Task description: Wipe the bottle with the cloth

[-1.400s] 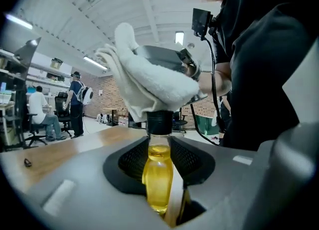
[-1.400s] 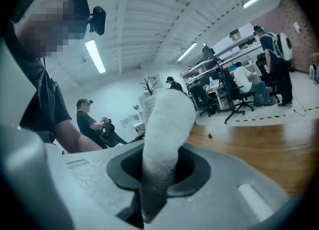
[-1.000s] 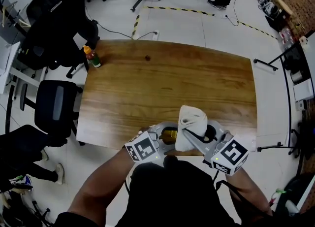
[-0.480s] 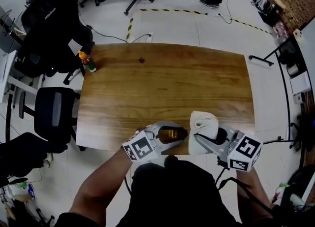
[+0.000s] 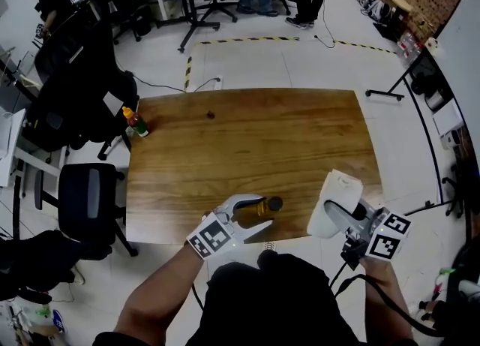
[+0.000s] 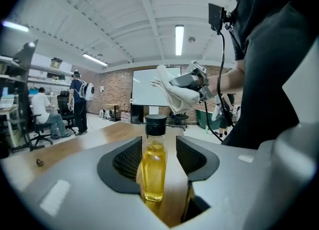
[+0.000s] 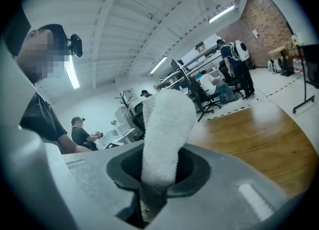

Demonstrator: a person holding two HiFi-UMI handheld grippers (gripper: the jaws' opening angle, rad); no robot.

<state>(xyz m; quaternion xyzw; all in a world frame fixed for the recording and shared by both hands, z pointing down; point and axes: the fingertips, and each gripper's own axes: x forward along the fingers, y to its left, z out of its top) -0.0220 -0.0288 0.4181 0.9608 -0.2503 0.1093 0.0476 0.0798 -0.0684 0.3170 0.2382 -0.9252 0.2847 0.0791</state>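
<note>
My left tool [image 5: 262, 212] is opening its jaws around the upright bottle [image 6: 154, 171] on the surface [image 5: 247, 142], pads clear of it, while my right tool [image 7: 157, 174], clamped on the cloth [image 7: 162, 134], hangs well right of the bottle.

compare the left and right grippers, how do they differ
The left gripper is opening its jaws, clear of the bottle between them; the right gripper is shut on the cloth. The left gripper's bottle stands on the table; the right gripper's cloth is held off it. Both carry marker cubes.
</note>
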